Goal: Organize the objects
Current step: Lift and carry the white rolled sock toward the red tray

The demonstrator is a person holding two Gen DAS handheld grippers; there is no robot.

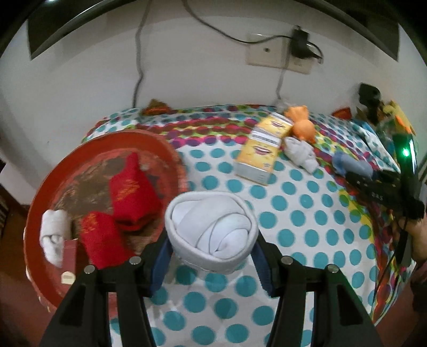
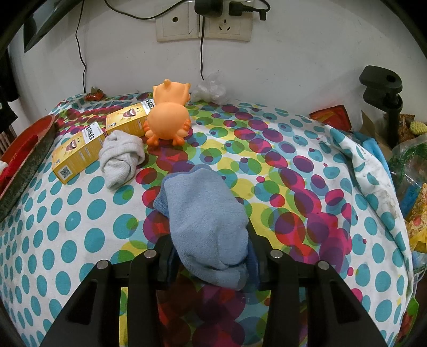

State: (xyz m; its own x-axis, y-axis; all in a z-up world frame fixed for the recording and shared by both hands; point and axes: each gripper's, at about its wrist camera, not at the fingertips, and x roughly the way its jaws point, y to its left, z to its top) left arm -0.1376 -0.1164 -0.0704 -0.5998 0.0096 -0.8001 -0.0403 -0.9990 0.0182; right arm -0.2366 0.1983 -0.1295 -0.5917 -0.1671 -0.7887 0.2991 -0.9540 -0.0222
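My left gripper is shut on a rolled white sock bundle and holds it above the dotted cloth, just right of the round red tray. The tray holds two red folded items, a small white sock roll and a dark red box. My right gripper is shut on a blue sock. It also shows at the right of the left wrist view. A grey-white sock, two yellow boxes and an orange toy lie beyond.
The dotted cloth covers the whole surface up to a white wall with sockets and hanging cables. A black clamp stand and snack packets crowd the right edge. A crumpled plastic bag lies by the wall.
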